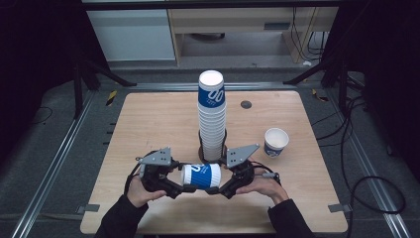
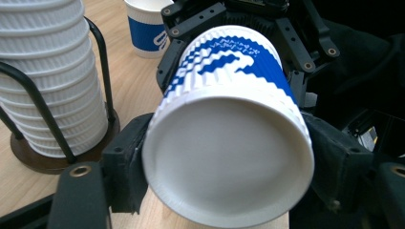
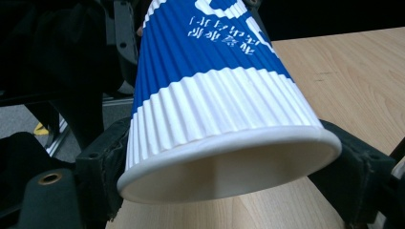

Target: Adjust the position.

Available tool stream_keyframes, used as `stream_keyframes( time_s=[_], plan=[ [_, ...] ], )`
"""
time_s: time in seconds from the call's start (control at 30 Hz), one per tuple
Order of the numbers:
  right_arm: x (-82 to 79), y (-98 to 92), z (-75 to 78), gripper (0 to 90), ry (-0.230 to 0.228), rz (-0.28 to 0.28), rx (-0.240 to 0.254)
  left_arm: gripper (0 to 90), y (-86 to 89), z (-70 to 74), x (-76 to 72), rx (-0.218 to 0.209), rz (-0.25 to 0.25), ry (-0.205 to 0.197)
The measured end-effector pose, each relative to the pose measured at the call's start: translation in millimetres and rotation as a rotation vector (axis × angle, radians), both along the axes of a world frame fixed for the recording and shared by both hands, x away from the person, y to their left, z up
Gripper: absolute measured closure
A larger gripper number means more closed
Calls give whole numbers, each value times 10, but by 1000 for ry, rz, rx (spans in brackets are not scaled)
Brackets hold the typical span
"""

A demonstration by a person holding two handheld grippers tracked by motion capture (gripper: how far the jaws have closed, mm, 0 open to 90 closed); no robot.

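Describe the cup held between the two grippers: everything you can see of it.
The cup is ribbed paper, white with a wide blue band bearing a white logo and print. It lies on its side just above the table, in front of the cup stack. The left gripper clamps its flat bottom end; the right gripper clamps its rolled rim, squashing the mouth into an oval. The inside looks white; nothing shows in the visible part.

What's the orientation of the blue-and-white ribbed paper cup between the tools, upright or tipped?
Tipped on its side: the blue-and-white ribbed paper cup lies level between the left tool and right tool, above the wooden table.
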State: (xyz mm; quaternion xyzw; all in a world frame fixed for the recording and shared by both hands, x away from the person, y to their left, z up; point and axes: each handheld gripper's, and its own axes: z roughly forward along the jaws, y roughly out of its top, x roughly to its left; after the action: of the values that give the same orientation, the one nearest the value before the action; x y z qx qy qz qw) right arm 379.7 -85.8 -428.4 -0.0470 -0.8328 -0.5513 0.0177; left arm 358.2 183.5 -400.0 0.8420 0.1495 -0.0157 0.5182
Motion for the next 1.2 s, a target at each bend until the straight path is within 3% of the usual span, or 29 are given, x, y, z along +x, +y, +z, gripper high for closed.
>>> stream_keyframes(
  time_s=[0.23,0.43,0.53,0.6,0.83,1.03,1.2],
  plan=[
    [7,-55,26,166,-15,-11,-31,183,78,48,14,42,7,-12],
    [14,-69,17,164,-49,-39,-105,162,63,5,28,125,-3,-8],
    [7,-27,-22,163,-53,-32,-143,161,32,-21,28,160,-8,-7],
    [-2,12,-51,162,-60,-24,-170,160,-25,-66,22,215,-11,-12],
    [-42,136,-126,162,-70,12,-234,165,-124,-141,6,291,-46,-8],
    [-62,170,-134,161,-79,31,-242,257,-139,-171,7,300,-71,4],
    [-62,169,-133,156,-77,34,-238,264,-128,-167,7,295,-78,3]
  ],
)
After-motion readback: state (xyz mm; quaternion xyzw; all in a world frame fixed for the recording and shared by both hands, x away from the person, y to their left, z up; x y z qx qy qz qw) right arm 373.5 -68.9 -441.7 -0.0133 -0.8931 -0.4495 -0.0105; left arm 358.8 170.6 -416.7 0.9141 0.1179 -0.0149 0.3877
